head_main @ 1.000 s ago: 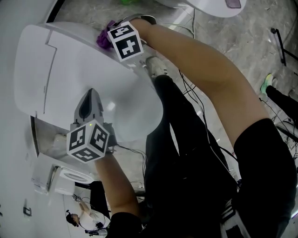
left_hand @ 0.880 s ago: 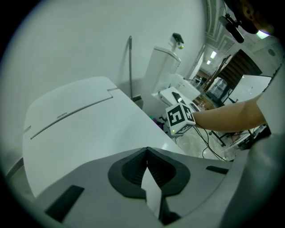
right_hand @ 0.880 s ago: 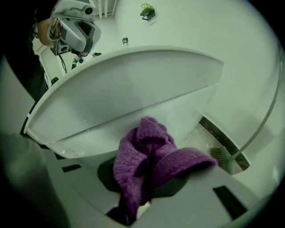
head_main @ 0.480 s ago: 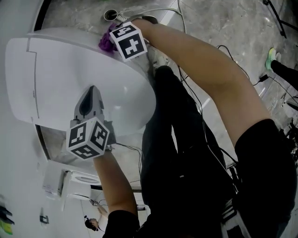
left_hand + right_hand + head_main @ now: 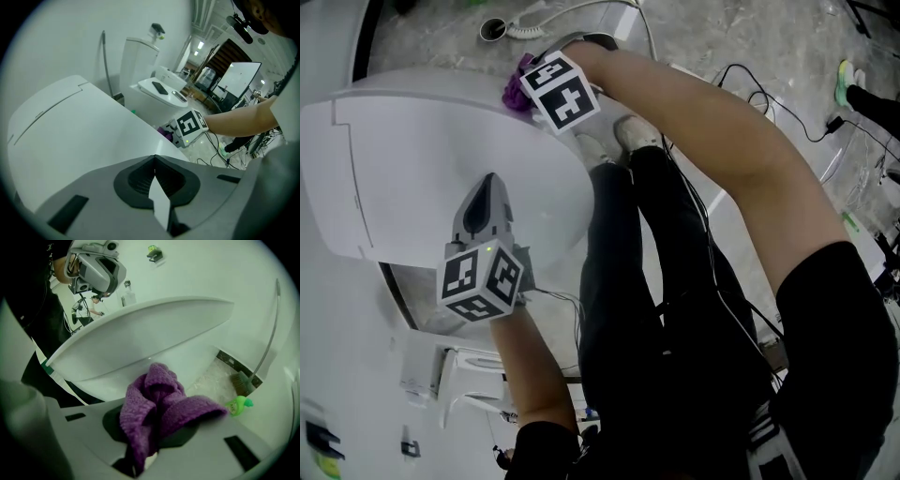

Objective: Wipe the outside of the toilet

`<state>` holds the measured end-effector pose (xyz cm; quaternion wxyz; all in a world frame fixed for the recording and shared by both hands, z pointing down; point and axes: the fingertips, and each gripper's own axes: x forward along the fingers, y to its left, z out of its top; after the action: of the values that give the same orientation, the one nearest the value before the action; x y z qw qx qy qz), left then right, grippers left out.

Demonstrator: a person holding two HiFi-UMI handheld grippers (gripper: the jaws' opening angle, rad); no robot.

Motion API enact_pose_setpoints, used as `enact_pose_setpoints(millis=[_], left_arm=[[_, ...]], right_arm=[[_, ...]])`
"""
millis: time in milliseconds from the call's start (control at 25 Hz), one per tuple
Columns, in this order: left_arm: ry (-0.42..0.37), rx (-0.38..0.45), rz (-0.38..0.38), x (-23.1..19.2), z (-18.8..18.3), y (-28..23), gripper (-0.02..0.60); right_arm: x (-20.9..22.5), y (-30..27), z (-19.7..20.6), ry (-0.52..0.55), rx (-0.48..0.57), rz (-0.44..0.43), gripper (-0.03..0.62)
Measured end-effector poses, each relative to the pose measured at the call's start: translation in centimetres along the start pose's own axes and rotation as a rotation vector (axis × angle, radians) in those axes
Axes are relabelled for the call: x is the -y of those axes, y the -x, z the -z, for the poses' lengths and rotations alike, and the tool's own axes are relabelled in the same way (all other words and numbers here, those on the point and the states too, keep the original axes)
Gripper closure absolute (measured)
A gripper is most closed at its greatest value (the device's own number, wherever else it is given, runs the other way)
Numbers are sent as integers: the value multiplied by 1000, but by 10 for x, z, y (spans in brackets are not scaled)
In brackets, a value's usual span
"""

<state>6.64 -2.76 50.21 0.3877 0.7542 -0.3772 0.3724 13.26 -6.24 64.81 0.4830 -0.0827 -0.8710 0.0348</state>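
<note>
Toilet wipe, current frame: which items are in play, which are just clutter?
In play:
toilet
purple cloth, clamped in the right gripper
left gripper, shut and empty, over the lid

Clutter:
green bottle
brush
second toilet

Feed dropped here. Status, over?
Left gripper shut, empty, over toilet lid. Right gripper shut on purple cloth beside the bowl. Green bottle and brush beyond, not in the way.
</note>
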Motion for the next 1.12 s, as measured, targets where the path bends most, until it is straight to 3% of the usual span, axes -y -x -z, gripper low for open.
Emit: enact_pose_setpoints(millis=[280, 440, 680, 1000, 1120], left_arm=[[-6, -13, -4, 31, 20, -4, 575], [6, 3, -25, 52, 28, -2, 575], [82, 38, -78, 88, 58, 4, 575], [221, 67, -141, 115, 97, 4, 575], [268, 72, -170, 116, 122, 17, 575]], right_arm=[[-43, 7, 13, 15, 15, -8, 514], [-66, 12, 21, 3, 29, 52, 514], [-95, 15, 24, -63, 60, 136, 514], [-112, 16, 39, -178, 128, 150, 514], [-129, 14, 38, -130, 96, 169, 514]])
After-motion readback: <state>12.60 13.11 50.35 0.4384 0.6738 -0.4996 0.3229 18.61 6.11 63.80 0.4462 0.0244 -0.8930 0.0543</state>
